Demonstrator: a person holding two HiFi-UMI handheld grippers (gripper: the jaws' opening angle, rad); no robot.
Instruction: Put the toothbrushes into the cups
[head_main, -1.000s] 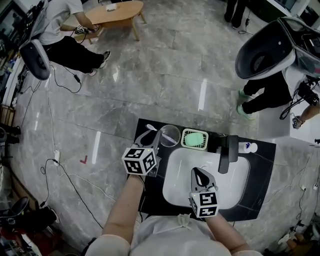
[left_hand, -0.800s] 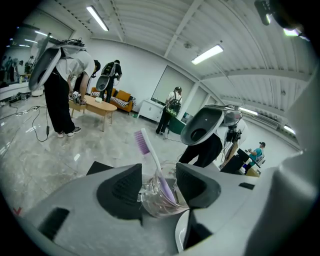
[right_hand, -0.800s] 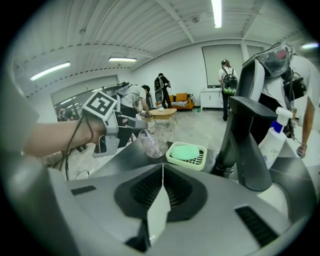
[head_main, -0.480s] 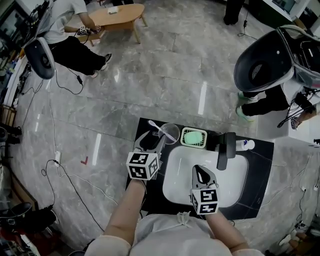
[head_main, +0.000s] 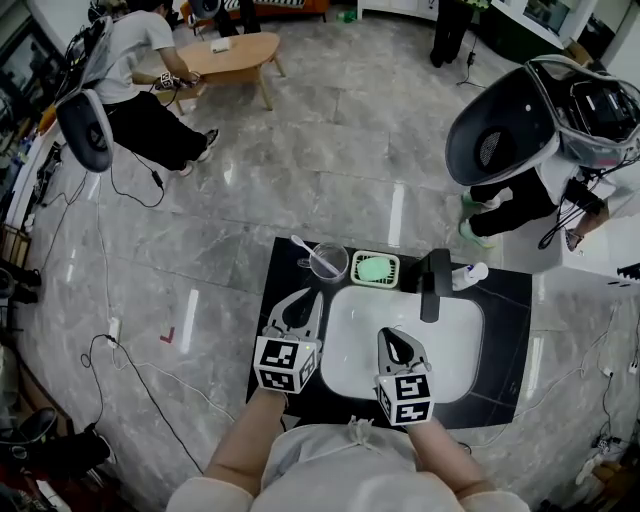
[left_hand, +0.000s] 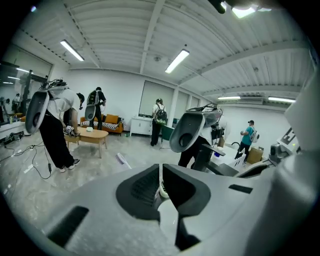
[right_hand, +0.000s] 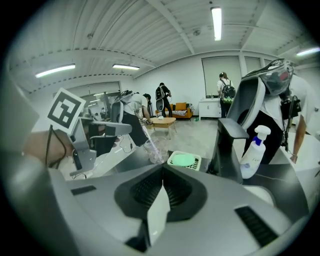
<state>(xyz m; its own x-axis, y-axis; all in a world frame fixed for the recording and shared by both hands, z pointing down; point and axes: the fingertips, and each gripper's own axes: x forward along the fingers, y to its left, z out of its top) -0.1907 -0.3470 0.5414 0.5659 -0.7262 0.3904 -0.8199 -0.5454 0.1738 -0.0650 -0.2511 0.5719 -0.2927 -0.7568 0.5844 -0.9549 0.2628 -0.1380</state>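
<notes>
The clear cup stands at the far left corner of the black counter, just left of the green soap dish on the far edge. The white toothbrush is in the cup. Its lower end is inside, and its handle leans up and out over the rim toward the counter's far left corner. In the left gripper view the bristled head shows above the gripper's body, out beyond the jaw tips.

The left gripper is over the left edge of the counter, between the white sink and that edge. It is on the near side of the cup, apart from it, and points toward it. Its jaws are closing and almost together, and no object is between them. A small pale curve at the tips may only be a pad's own edge; the view is too poor to say.

The right gripper hangs over the near half of the sink basin. Its jaws are pressed together and empty, and it points toward the black faucet at the sink's far rim. A white pump bottle sits on the far edge just right of the faucet.
</notes>
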